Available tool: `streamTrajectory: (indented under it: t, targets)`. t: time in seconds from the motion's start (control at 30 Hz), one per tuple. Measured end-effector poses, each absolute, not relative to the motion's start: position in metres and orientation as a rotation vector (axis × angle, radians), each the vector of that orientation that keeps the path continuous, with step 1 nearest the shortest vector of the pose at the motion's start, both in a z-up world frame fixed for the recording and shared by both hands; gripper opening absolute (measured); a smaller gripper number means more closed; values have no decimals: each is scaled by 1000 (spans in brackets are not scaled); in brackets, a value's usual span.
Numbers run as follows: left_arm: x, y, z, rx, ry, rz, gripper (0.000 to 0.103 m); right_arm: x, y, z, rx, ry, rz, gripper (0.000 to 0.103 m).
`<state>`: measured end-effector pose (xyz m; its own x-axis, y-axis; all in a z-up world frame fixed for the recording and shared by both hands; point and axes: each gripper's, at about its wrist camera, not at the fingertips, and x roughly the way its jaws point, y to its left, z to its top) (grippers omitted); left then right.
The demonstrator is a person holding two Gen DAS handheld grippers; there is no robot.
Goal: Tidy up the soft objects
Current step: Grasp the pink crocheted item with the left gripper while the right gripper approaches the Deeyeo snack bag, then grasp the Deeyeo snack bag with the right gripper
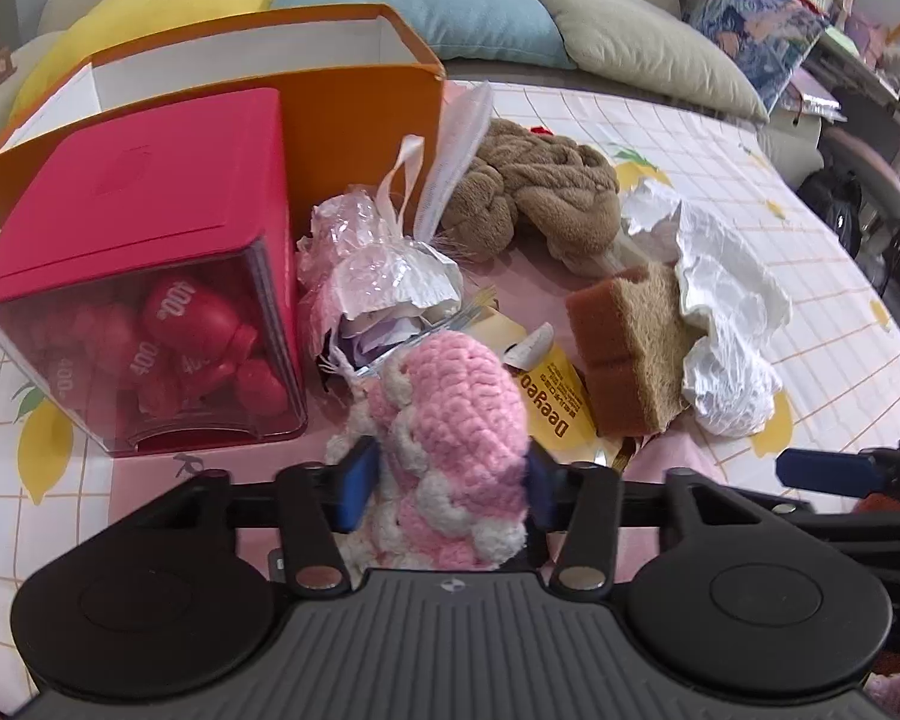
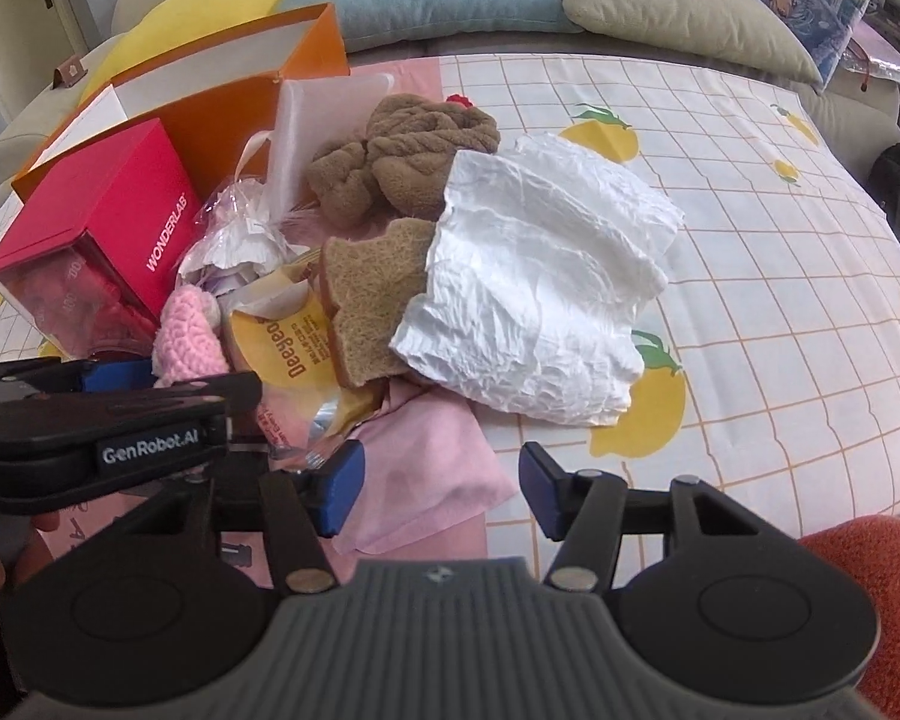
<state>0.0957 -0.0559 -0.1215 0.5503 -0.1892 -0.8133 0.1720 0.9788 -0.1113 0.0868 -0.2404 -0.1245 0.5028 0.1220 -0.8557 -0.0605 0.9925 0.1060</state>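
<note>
A pink and white crocheted piece [image 1: 450, 450] is gripped between the blue pads of the left claw [image 1: 447, 489], at the near edge of a heap on the tabletop [image 2: 780, 228]. Just behind it lie a yellow packet [image 1: 555, 402], a brown sponge [image 1: 630, 348], crumpled white paper [image 2: 540, 294] and a brown plush [image 1: 534, 192], with a red box [image 1: 144, 264] and an orange box [image 1: 354, 114] to the left. The loose yarn could be snagged on the packet or wrappers and drag them along. The right claw [image 2: 438, 489] is held wide apart and grips nothing, above a pink cloth [image 2: 426, 474].
</note>
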Motion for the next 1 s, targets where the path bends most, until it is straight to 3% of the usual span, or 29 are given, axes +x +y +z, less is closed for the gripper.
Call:
streamTrajectory:
  t: [0.07, 0.17, 0.5, 0.63, 0.83, 0.9, 0.97, 1.0]
  targets:
    - [93, -50, -117, -31, 956, -211, 42, 87, -238, -124, 58, 1037, 116, 57]
    - [89, -42, -110, -59, 948, -206, 37, 85, -237, -123, 48, 1027, 125, 57]
    - [84, -22, -91, -81, 941, -162, 37, 81, -222, -107, 35, 946, 242, 59]
    - [80, -15, -91, -74, 947, -146, 37, 85, -198, -103, -35, 902, 361, 48]
    - [76, -5, -91, -73, 945, -134, 37, 99, -163, -117, -196, 881, 438, 47]
    - [77, -3, -94, -79, 951, -136, 37, 105, -156, -124, -259, 865, 431, 48]
    - [77, -3, -96, -83, 958, -142, 37, 112, -152, -131, -296, 860, 425, 59]
    - [78, -3, -97, -85, 961, -145, 37, 116, -150, -135, -307, 864, 425, 59]
